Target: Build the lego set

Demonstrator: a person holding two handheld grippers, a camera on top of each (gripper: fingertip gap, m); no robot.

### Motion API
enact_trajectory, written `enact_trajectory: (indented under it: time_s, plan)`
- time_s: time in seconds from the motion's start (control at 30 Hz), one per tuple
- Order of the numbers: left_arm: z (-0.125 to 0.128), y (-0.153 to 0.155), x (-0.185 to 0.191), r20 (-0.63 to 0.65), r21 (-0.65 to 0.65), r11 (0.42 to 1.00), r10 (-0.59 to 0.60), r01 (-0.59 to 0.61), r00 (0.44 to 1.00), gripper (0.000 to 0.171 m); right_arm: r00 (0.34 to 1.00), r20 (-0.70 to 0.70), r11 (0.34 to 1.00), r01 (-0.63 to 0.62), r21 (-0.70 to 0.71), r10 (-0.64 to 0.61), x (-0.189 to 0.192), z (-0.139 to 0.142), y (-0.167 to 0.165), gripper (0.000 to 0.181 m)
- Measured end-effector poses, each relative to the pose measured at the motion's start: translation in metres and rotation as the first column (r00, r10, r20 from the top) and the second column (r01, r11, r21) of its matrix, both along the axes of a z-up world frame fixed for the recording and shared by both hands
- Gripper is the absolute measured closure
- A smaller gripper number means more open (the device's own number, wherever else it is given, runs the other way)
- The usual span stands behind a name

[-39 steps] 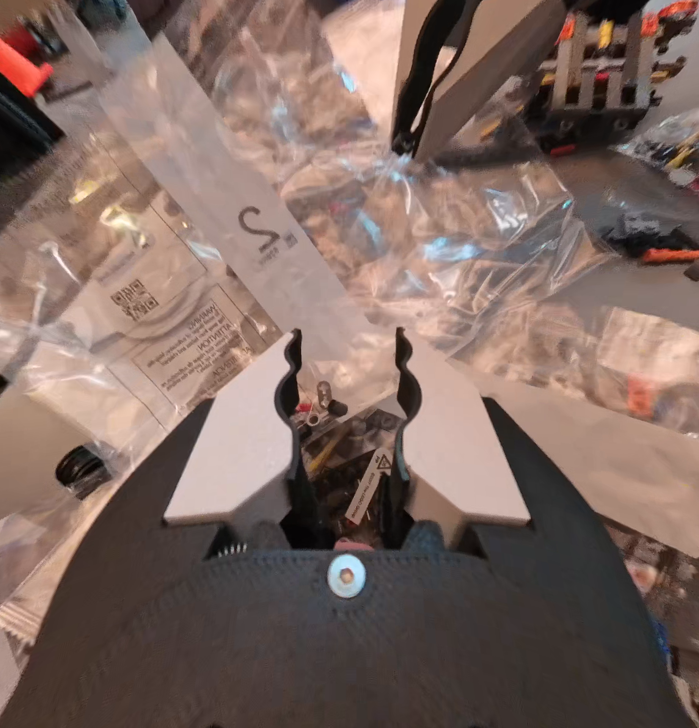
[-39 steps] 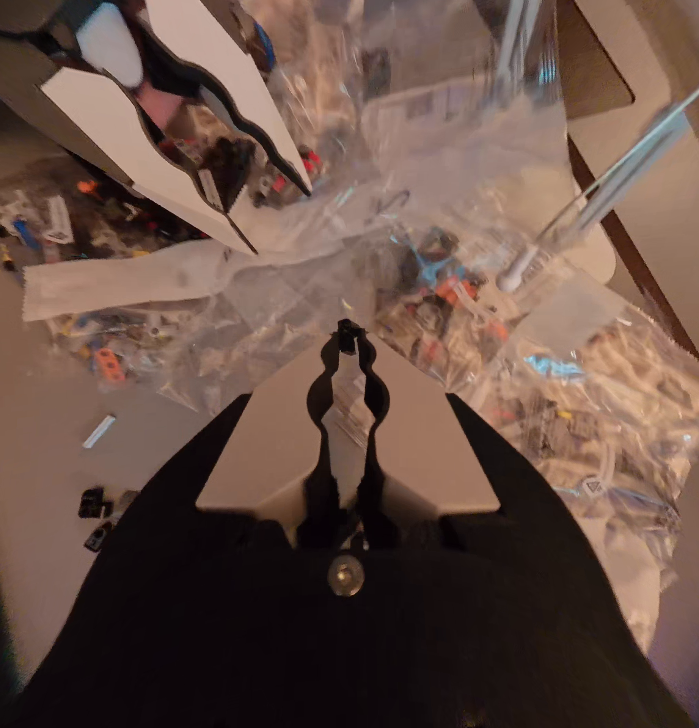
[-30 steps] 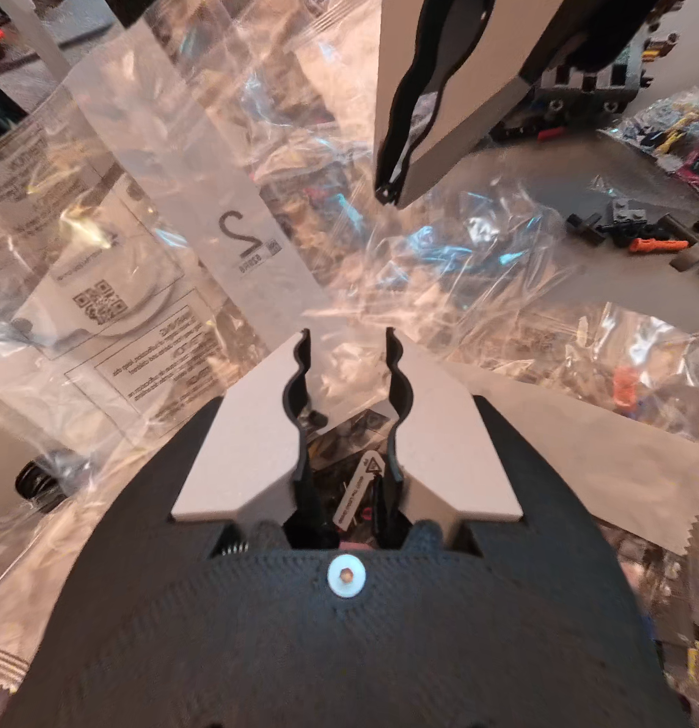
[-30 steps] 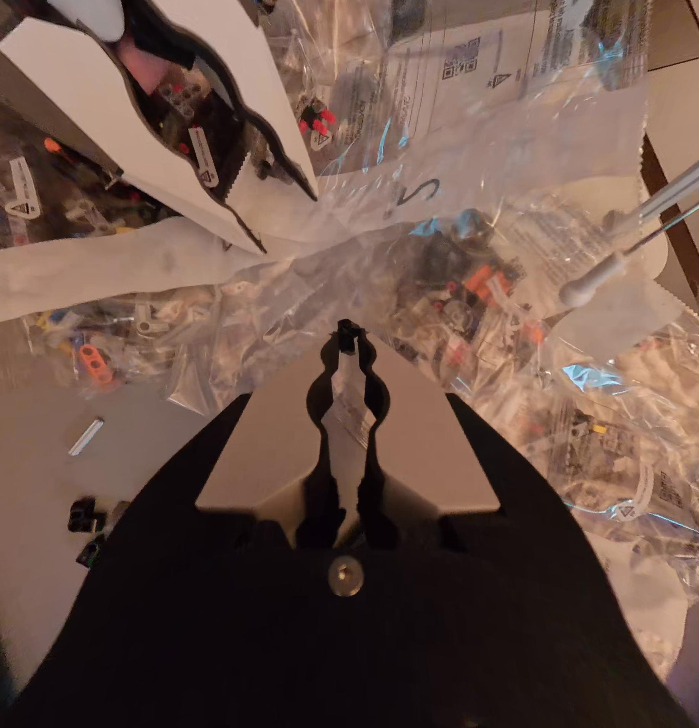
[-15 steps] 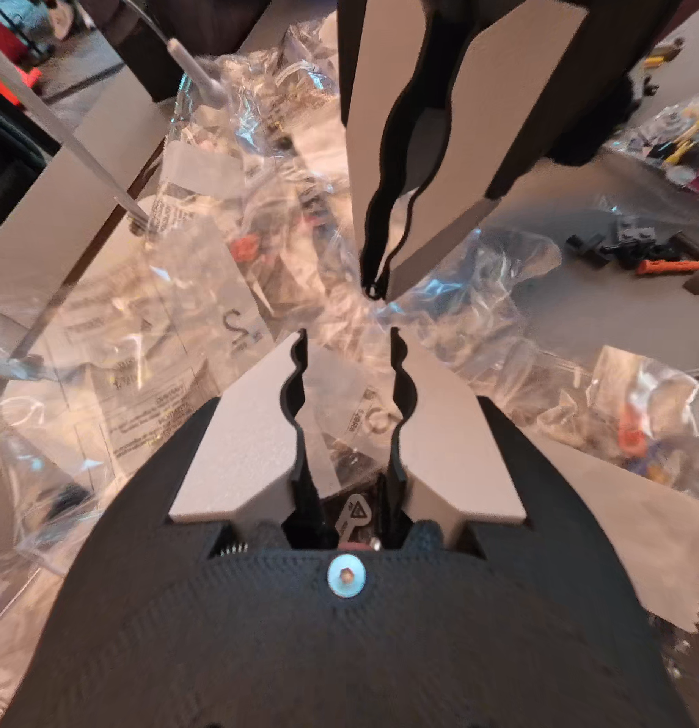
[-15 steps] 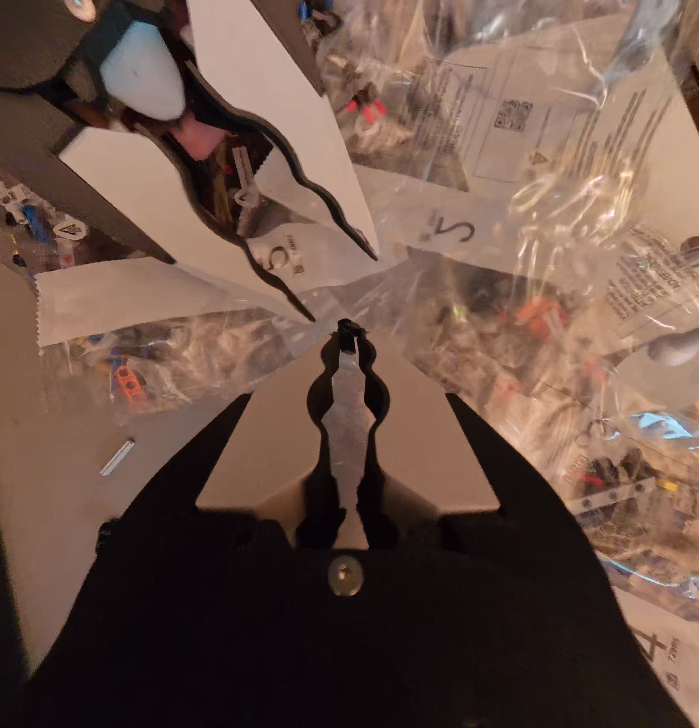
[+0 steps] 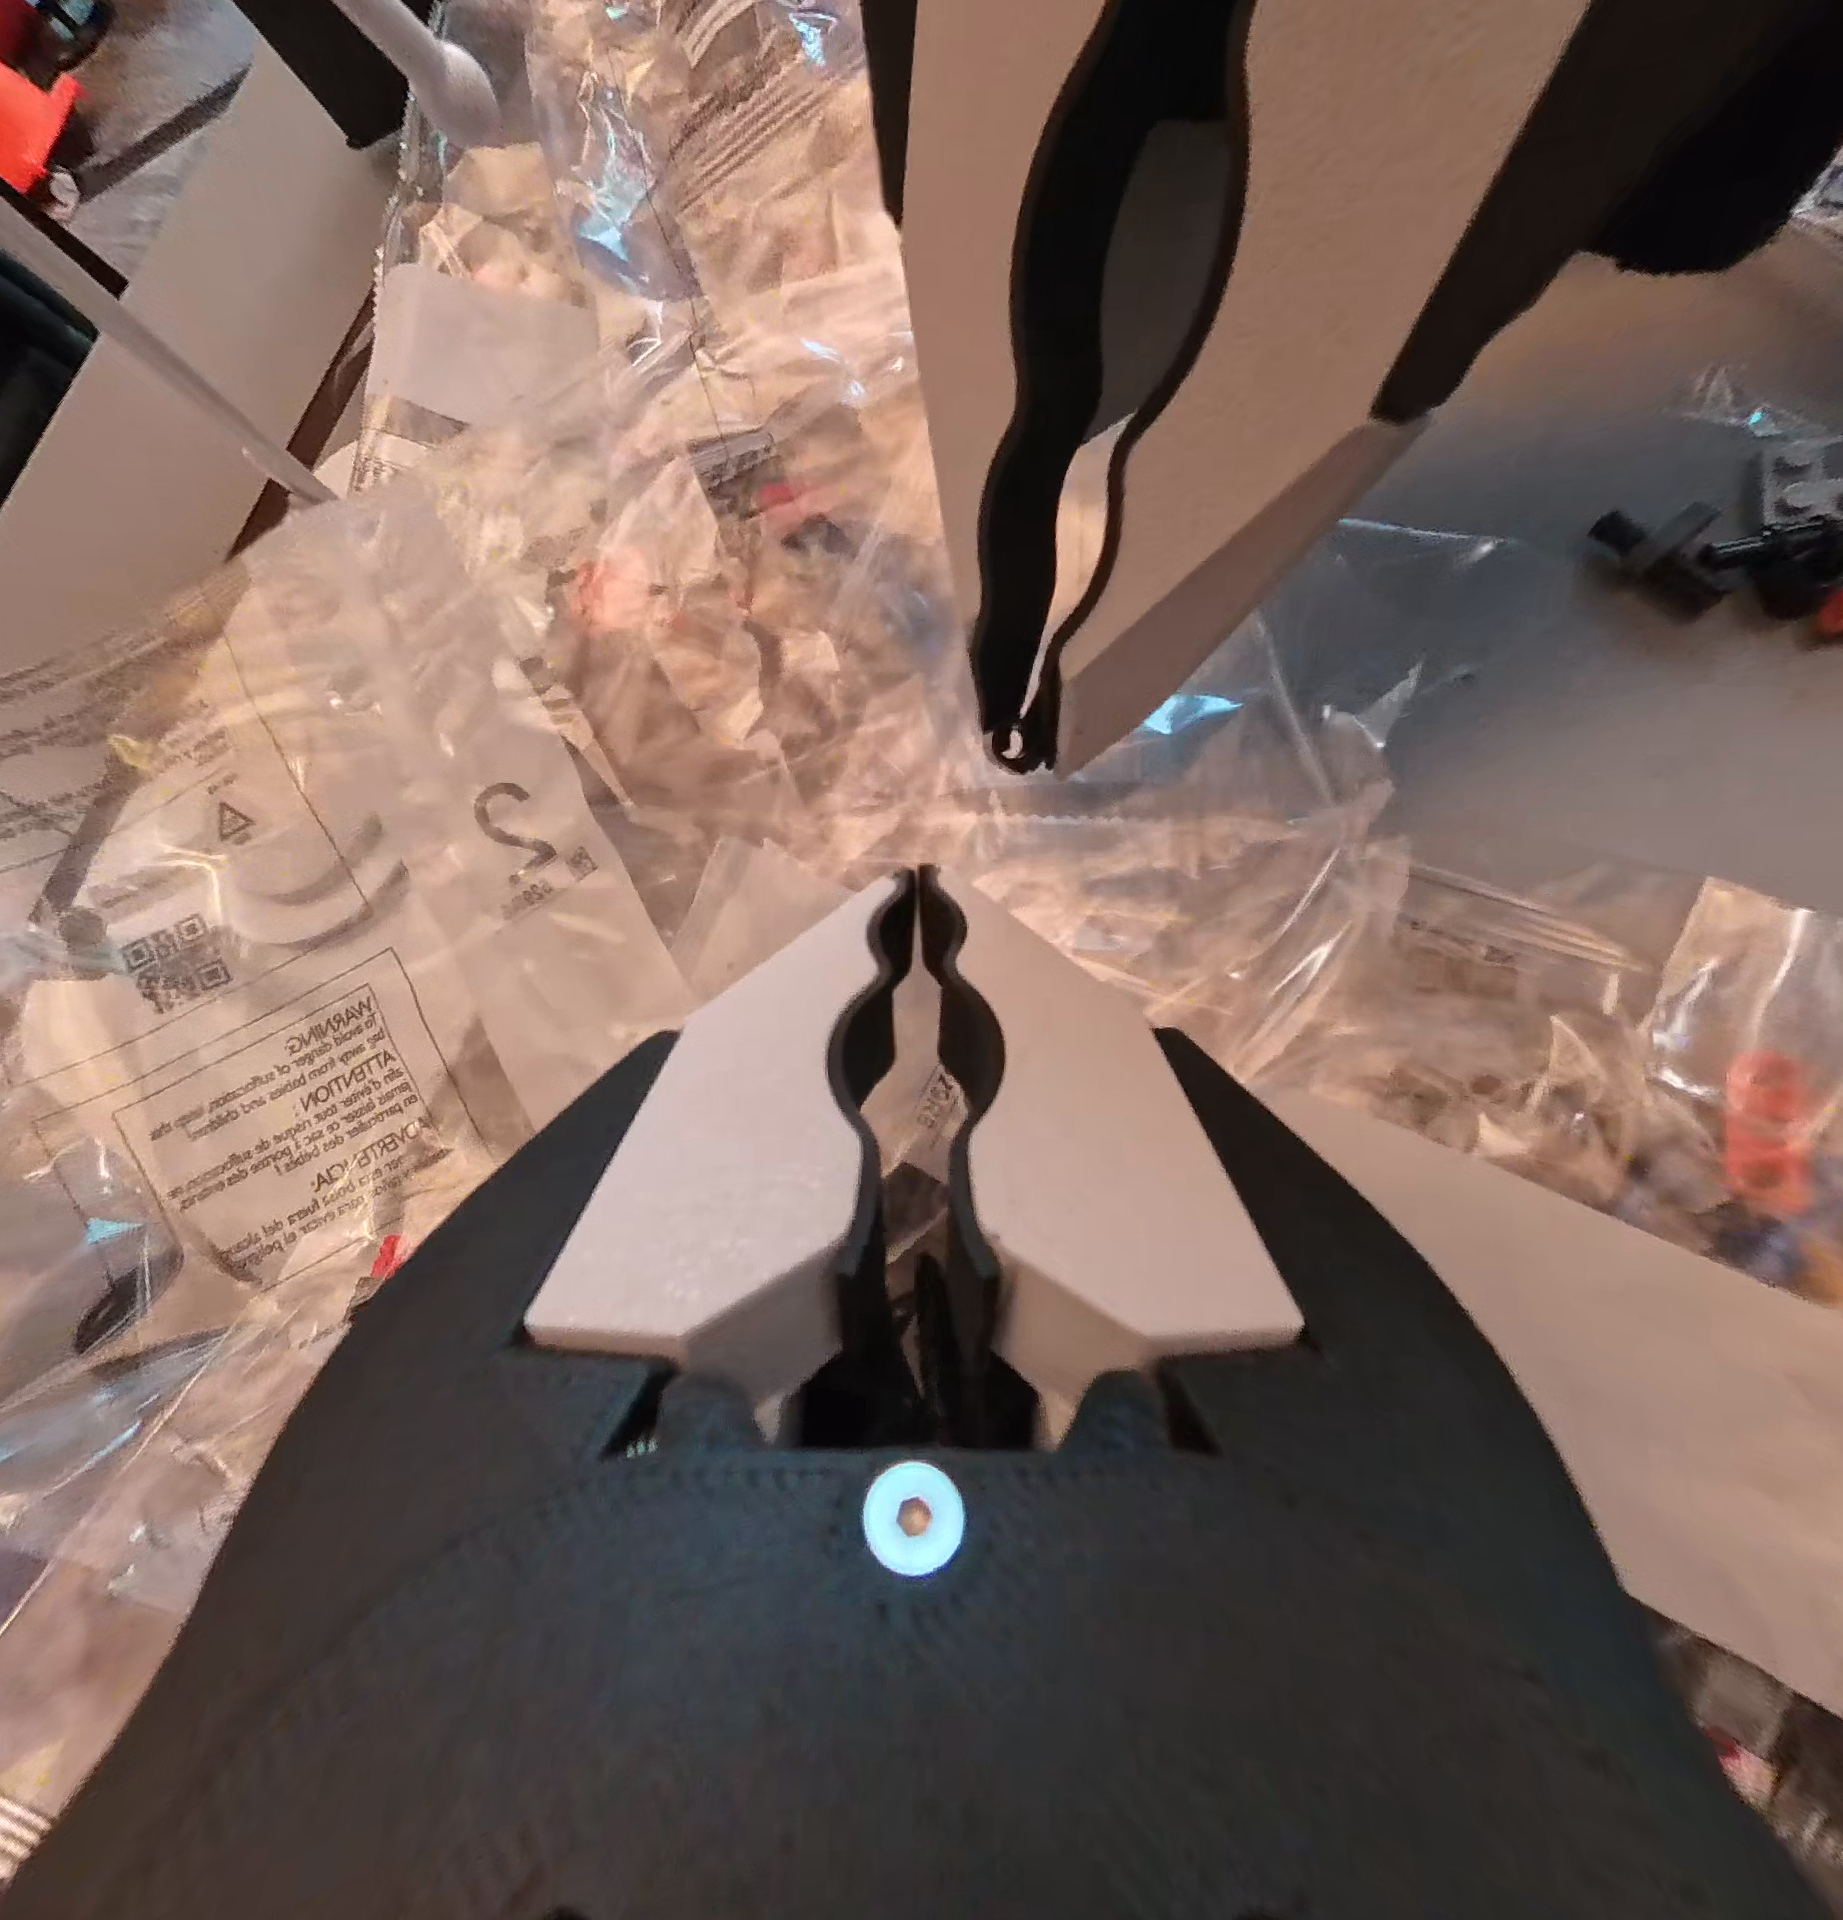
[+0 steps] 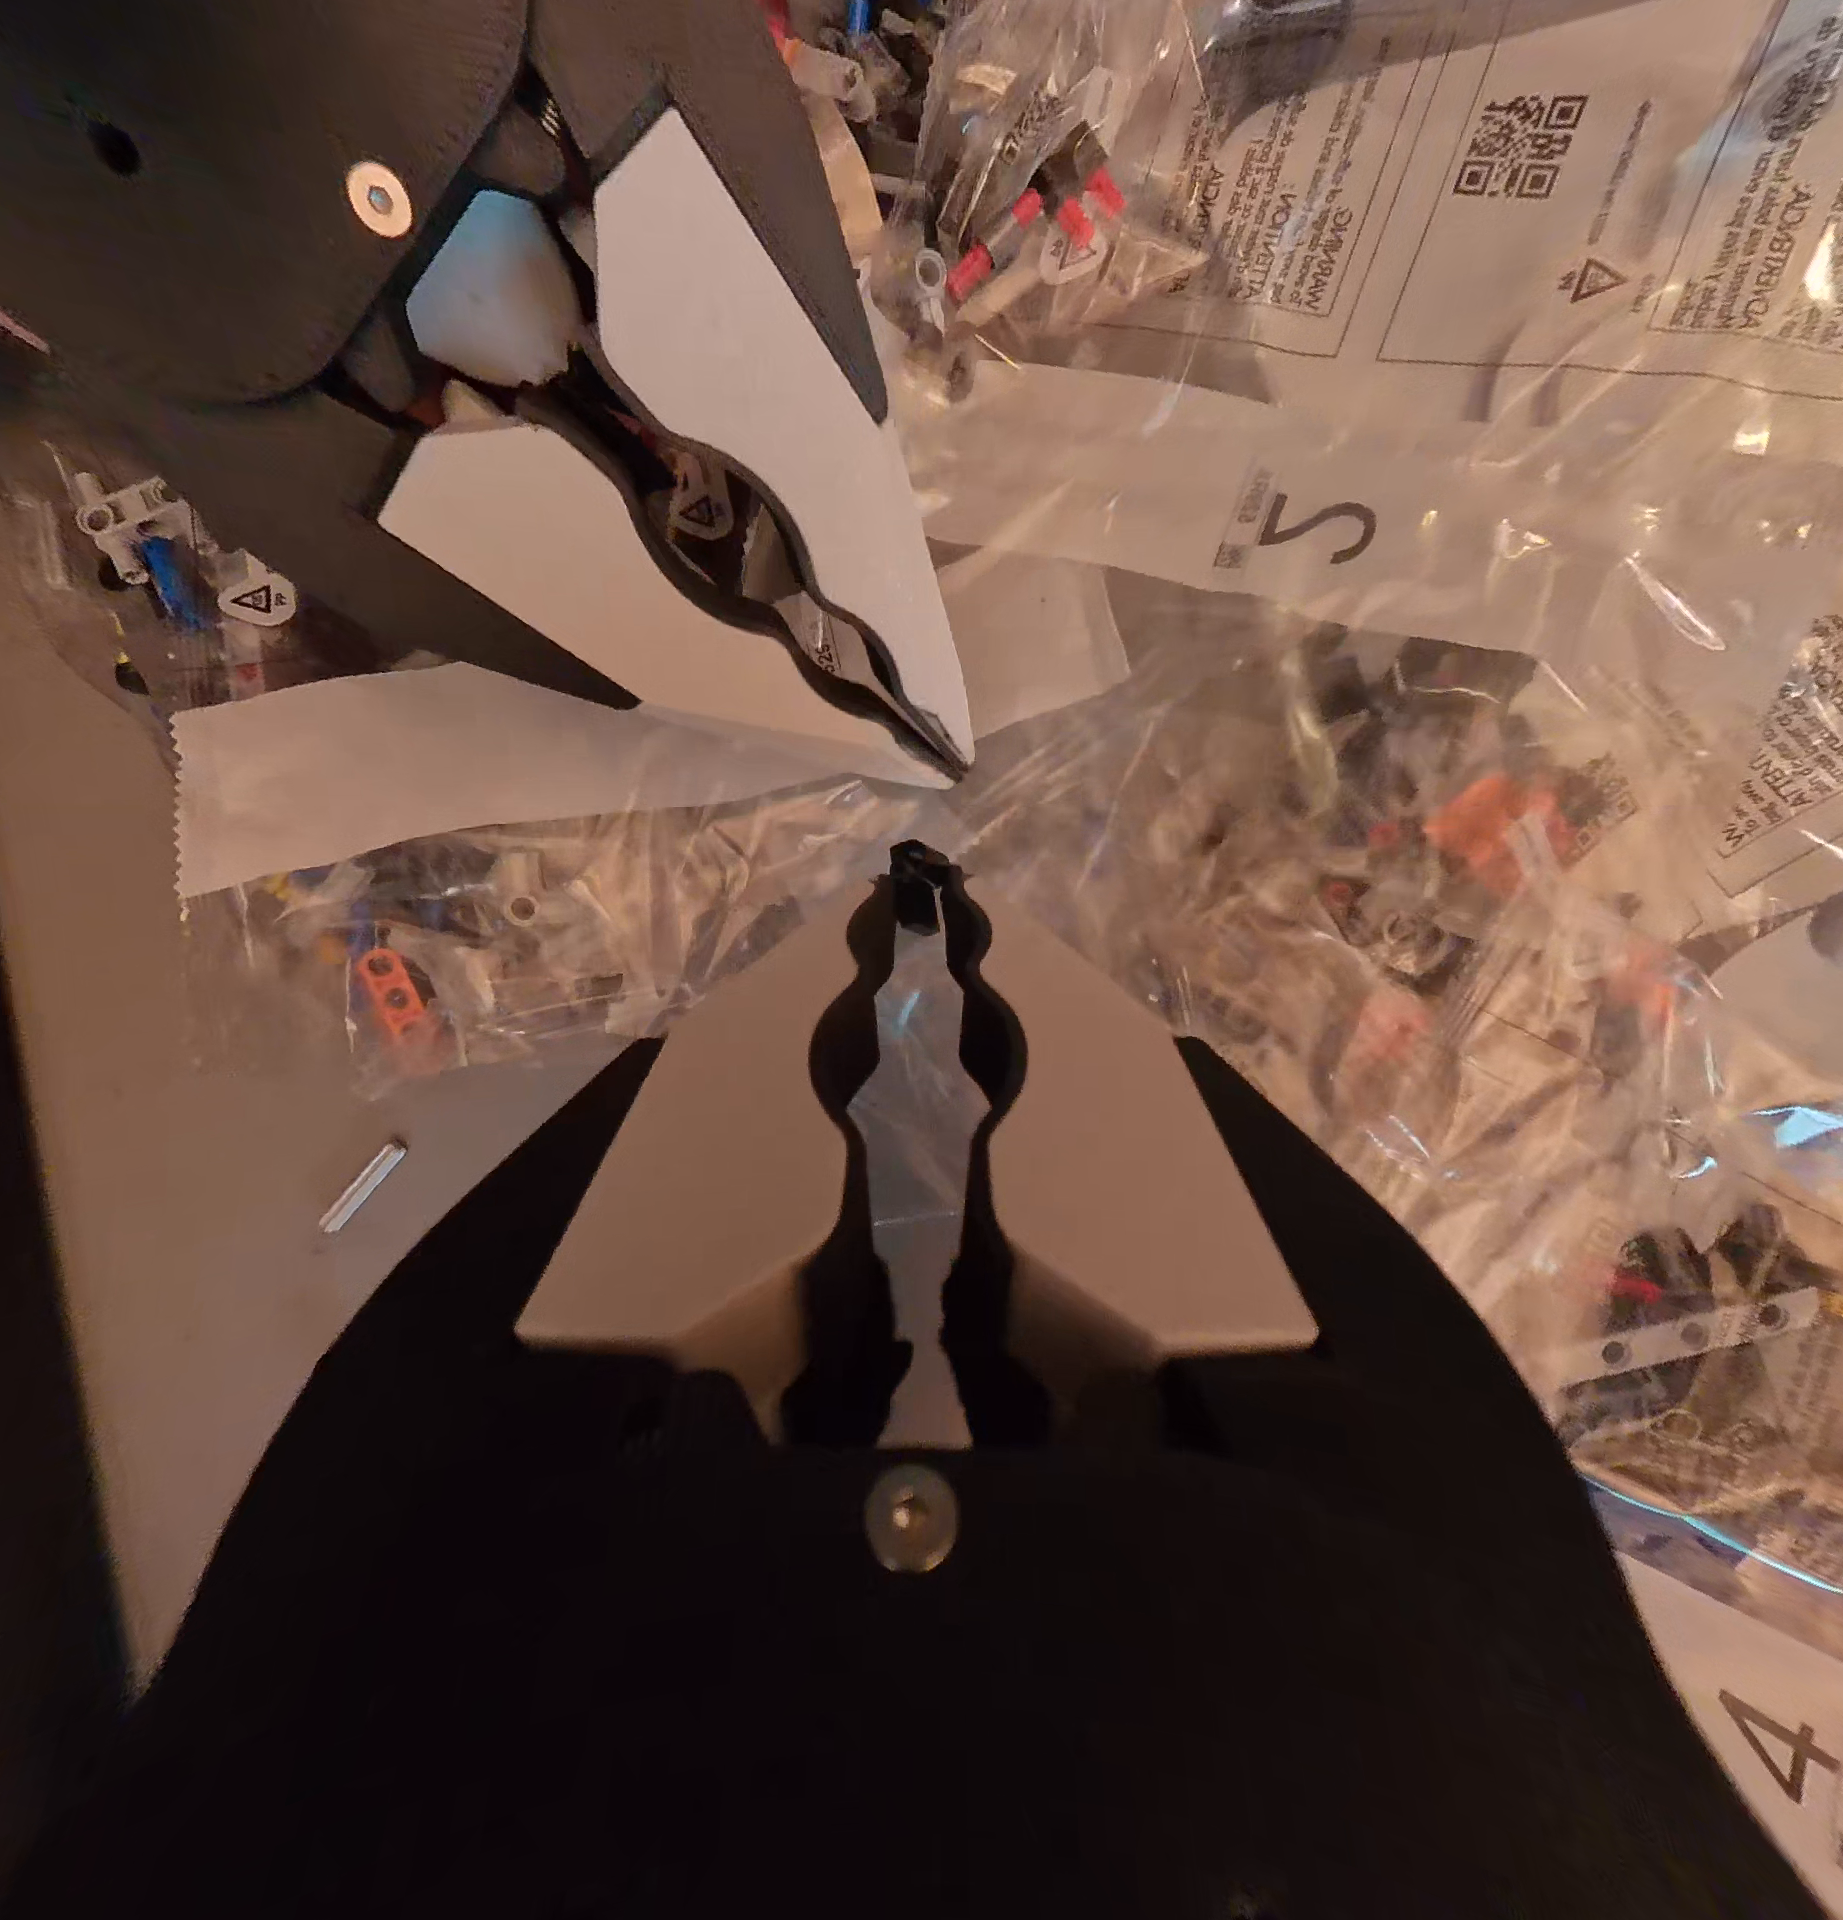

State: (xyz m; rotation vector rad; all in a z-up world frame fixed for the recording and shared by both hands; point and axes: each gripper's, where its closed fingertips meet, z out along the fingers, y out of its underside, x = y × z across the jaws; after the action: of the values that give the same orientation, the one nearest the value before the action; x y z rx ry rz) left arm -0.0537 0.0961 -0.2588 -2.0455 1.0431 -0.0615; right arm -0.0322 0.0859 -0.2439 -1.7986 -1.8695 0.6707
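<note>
While most lego bags (image 8: pixel 1364 914) lie unopened on the surface (image 8: pixel 221 1091) under and ahead of us, our left hand-held gripper (image 7: pixel 917 883) pinches one bag's edge, our right hand-held gripper (image 8: pixel 915 883) holds a tiny black piece (image 8: pixel 912 896), so building has barely begun.

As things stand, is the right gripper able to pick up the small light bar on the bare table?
Probably not yet: the bar lies uncovered, but the right gripper is shut on a small black piece.
</note>
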Motion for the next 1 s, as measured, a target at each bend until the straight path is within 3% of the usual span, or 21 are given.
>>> enact_trajectory:
  time_s: [0.53,0.63,0.73,0.9,1.0]
  plan:
    - [0.029,-0.005,-0.005,0.153,0.029,1.0,-0.005,0.0,0.988,0.171,0.991,0.095,0.995,-0.092,-0.039,0.096,0.011,-0.015,-0.021,0.175]
    - [0.02,-0.003,-0.012,0.088,0.022,1.0,0.011,-0.013,0.996,0.171,0.988,0.113,0.993,-0.101,-0.052,0.107,0.013,-0.018,-0.023,0.175]
    - [0.012,0.0,-0.015,0.03,0.011,0.999,0.032,-0.032,0.999,0.155,0.983,0.135,0.991,-0.117,-0.058,0.124,0.014,-0.023,-0.027,0.175]
    - [0.0,0.005,-0.016,-0.053,0.006,0.999,0.053,-0.053,0.997,0.141,0.982,0.139,0.99,-0.118,-0.082,0.129,0.015,-0.024,-0.03,0.176]
    - [0.0,0.006,-0.02,-0.035,-0.01,0.997,0.072,-0.073,0.997,0.137,0.982,0.139,0.989,-0.116,-0.091,0.128,0.015,-0.025,-0.03,0.176]
